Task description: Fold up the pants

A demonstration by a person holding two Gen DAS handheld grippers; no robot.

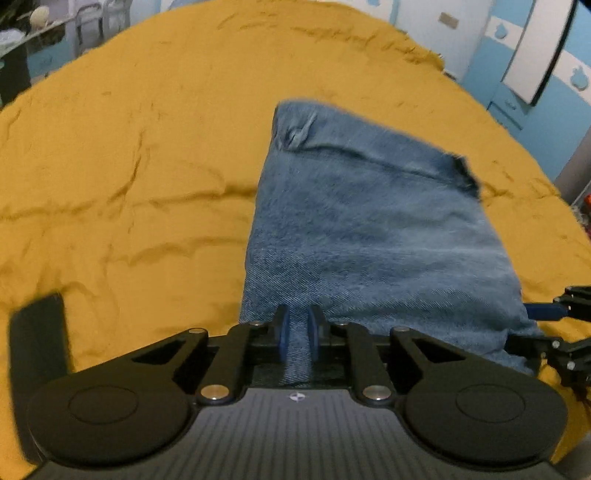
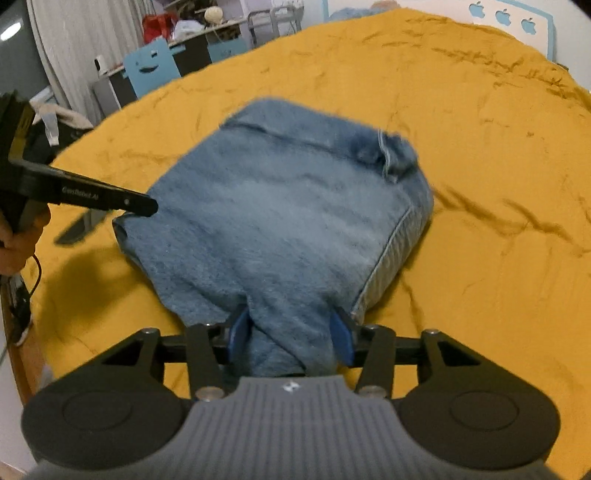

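The blue denim pants (image 1: 369, 229) lie folded into a compact bundle on the mustard-yellow bedspread (image 1: 129, 166). My left gripper (image 1: 298, 328) is shut on the near edge of the denim, a fold pinched between its blue pads. My right gripper (image 2: 290, 332) has its blue pads around a thicker bunch of the same pants (image 2: 280, 214) at their near edge and grips it. The left gripper's body shows in the right wrist view (image 2: 74, 192) at the bundle's left corner; the right gripper shows in the left wrist view (image 1: 554, 332) at the bundle's right edge.
The yellow bedspread (image 2: 480, 166) is wrinkled all around the pants. A dark flat object (image 1: 40, 332) lies at the left. Beyond the bed stand a blue chair (image 2: 151, 66), a cluttered desk (image 2: 207, 33) and blue-and-white cupboards (image 1: 524, 55).
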